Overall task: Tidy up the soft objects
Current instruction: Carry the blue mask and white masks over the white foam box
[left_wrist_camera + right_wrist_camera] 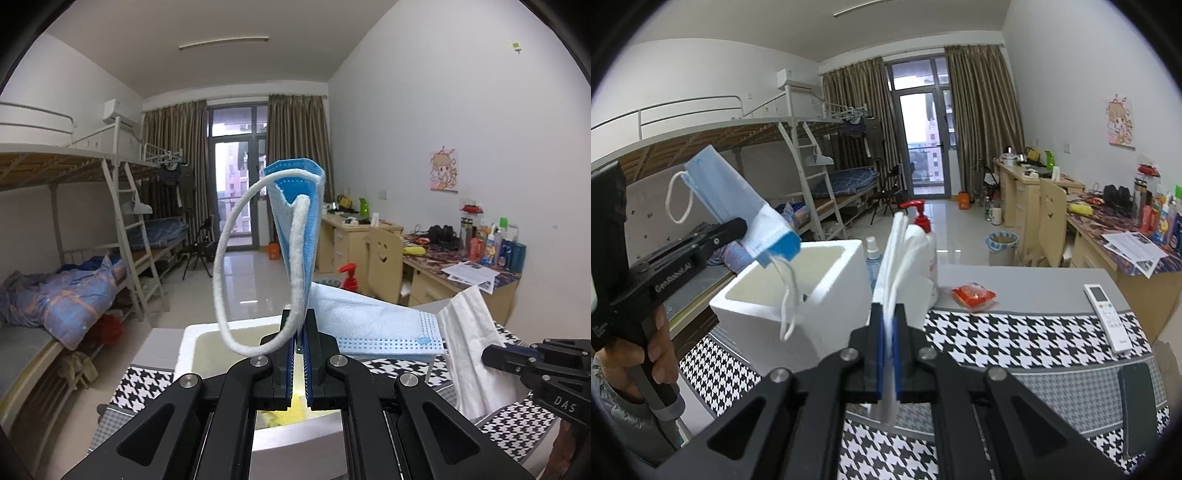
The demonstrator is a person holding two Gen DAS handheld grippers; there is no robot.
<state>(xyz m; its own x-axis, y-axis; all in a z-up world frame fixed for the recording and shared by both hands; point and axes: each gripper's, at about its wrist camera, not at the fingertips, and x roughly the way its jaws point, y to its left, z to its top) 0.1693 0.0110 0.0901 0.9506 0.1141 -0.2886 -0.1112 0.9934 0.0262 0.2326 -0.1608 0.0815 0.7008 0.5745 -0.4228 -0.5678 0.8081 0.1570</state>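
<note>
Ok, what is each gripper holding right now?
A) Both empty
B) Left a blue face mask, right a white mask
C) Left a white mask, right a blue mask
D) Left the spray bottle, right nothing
B: the left gripper is shut on the blue face mask, seen above the white foam box, and the right gripper is shut on the white mask.

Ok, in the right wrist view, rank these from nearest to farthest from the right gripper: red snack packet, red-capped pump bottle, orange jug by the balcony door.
1. Pump bottle, just beyond the right gripper, behind the white mask it holds.
2. Red snack packet, to the right on the grey table.
3. Orange jug, far back on the floor.
</note>
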